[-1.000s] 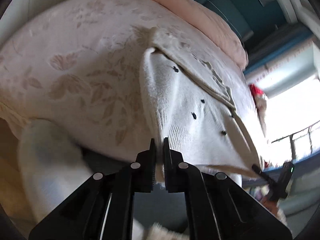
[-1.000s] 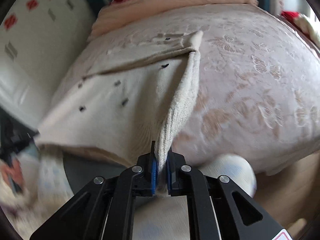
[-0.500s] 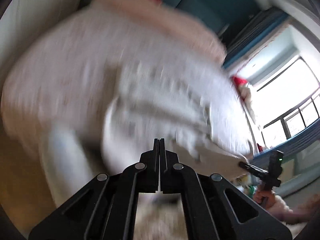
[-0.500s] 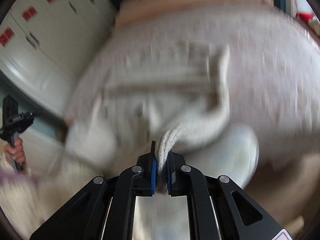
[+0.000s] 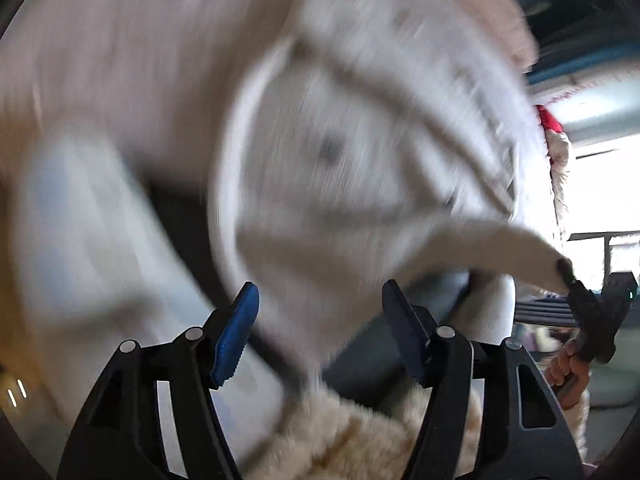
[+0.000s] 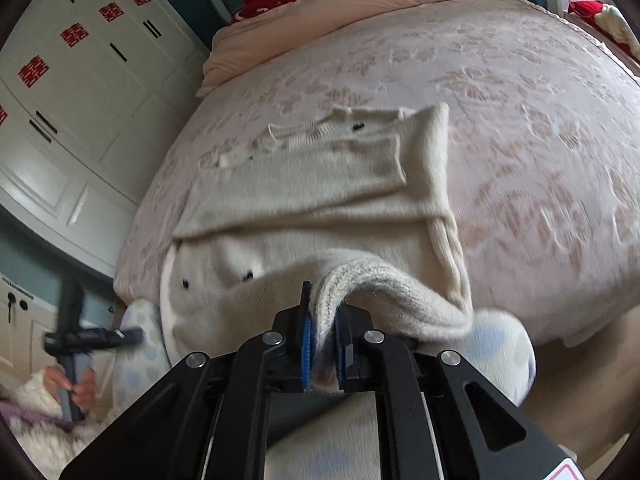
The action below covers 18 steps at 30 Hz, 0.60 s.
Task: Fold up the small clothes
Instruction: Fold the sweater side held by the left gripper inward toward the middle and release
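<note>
A cream knit sweater (image 6: pixel 320 200) with small dark dots lies on the bed, its sleeves folded across the body. My right gripper (image 6: pixel 323 344) is shut on the ribbed hem (image 6: pixel 360 280) at the near edge and holds it lifted off the bed. My left gripper (image 5: pixel 320 316) is open and empty, just in front of the sweater (image 5: pixel 328 160), which is heavily blurred in its view. The right gripper also shows at the far right of the left wrist view (image 5: pixel 576 288), with a stretched corner of the sweater in it.
The bed (image 6: pixel 520 100) has a pink floral cover and a peach duvet (image 6: pixel 360 4) at its head. White wardrobe doors (image 6: pixel 72 80) stand to the left. A pale spotted cloth (image 6: pixel 504 344) hangs at the bed's near edge. Fluffy cream fabric (image 5: pixel 360 432) lies below the left gripper.
My left gripper has let go of the sweater hem and opened wide. The right gripper keeps its hold, and the sweater's near edge now lies farther up the bed.
</note>
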Available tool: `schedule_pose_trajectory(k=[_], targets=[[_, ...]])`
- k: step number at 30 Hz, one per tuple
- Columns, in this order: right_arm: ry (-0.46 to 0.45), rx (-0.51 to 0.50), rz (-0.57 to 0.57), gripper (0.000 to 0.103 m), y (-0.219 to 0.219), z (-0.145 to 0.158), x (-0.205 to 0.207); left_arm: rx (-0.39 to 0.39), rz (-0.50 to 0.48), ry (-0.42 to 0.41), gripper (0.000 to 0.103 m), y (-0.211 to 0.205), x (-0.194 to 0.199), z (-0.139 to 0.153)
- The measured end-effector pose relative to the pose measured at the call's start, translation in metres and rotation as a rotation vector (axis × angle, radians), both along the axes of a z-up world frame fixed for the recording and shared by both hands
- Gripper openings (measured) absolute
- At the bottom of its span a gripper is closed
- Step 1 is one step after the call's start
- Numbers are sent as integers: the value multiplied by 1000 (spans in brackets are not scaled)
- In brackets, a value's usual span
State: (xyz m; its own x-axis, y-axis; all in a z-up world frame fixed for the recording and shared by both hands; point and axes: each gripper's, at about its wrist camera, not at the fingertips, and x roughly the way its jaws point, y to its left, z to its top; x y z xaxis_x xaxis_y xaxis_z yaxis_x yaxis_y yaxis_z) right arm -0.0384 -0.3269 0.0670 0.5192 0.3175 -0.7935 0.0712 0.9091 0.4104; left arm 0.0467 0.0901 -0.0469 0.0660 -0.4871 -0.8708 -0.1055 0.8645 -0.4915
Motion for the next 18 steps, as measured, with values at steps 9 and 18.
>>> schedule_pose_trajectory(k=[9, 18], targets=[[0, 53, -47, 9, -11, -10, -17, 31, 148, 25, 70, -3, 8, -37], [-34, 89, -66, 9, -16, -11, -26, 74, 299, 120, 75, 7, -4, -27]])
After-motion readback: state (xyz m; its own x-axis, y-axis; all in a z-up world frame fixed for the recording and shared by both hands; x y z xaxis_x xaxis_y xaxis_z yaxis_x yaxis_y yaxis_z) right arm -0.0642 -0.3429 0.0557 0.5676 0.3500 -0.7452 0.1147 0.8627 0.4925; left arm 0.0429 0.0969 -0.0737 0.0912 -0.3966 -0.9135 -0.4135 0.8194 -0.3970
